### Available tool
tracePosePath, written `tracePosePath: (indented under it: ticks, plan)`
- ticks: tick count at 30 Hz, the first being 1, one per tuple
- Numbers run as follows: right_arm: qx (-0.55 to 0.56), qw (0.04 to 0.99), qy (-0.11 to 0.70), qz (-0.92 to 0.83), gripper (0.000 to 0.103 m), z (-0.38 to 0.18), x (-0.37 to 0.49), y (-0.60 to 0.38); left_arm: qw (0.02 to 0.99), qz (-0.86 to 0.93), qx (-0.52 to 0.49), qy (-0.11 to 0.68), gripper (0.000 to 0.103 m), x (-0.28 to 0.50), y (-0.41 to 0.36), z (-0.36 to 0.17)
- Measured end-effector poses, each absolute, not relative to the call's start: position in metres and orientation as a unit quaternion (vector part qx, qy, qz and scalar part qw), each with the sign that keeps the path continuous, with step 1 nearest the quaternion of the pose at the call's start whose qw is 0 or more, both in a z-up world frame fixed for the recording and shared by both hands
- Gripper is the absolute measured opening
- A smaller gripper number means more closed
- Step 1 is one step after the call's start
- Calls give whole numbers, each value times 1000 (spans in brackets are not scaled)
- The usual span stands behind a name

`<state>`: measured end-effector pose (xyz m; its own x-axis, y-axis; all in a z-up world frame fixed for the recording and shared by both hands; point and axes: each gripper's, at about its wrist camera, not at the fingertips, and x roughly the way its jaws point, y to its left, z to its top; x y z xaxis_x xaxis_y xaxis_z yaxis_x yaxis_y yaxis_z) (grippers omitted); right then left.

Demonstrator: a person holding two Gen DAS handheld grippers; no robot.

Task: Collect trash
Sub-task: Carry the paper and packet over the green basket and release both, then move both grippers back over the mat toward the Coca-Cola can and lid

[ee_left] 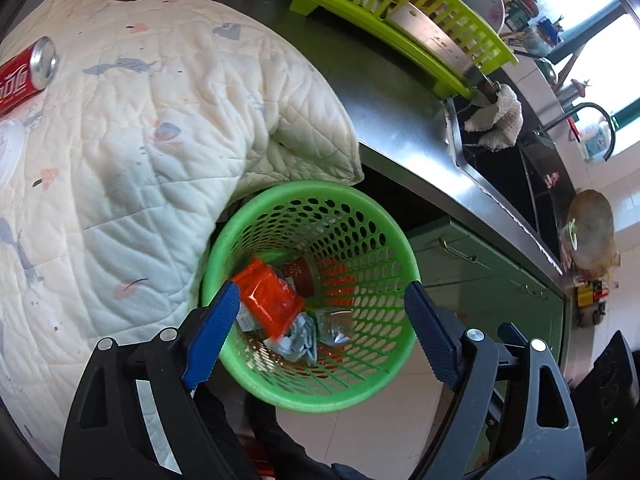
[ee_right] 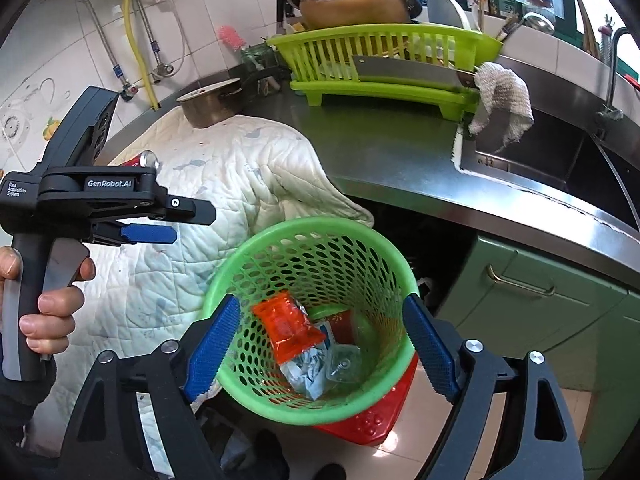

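A green perforated waste basket (ee_left: pixel 360 364) (ee_right: pixel 372 280) stands on the floor by the counter. Inside lie an orange wrapper (ee_left: pixel 268 300) (ee_right: pixel 290 326), crumpled pale blue paper (ee_left: pixel 298 340) (ee_right: pixel 310 368), clear plastic (ee_right: pixel 344 364) and a dark red cup (ee_left: pixel 300 276). The orange wrapper looks blurred. My left gripper (ee_left: pixel 320 340) is open and empty above the basket; it also shows in the right wrist view (ee_right: pixel 160 232). My right gripper (ee_right: pixel 322 346) is open and empty over the basket. A red cola can (ee_left: pixel 26 74) lies on the quilted white cloth (ee_left: pixel 140 140).
A lime dish rack (ee_right: pixel 384 56) with a cleaver (ee_right: pixel 408 70) stands on the steel counter (ee_right: pixel 380 148). A white rag (ee_right: pixel 500 96) hangs at the sink (ee_right: pixel 540 152). A pot (ee_right: pixel 212 102) stands behind the cloth. Green cabinets (ee_right: pixel 540 292) are on the right, and a red stool (ee_right: pixel 376 420) sits under the basket.
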<state>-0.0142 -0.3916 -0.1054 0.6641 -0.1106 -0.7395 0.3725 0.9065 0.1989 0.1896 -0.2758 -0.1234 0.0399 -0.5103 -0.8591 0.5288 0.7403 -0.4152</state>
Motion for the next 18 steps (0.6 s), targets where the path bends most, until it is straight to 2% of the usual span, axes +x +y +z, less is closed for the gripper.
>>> tracePosePath:
  ticks: [18]
  plan:
    - [138,909,390,-54,81,-95,60,-345,788,-260,-41,556,83,241,-141,-99]
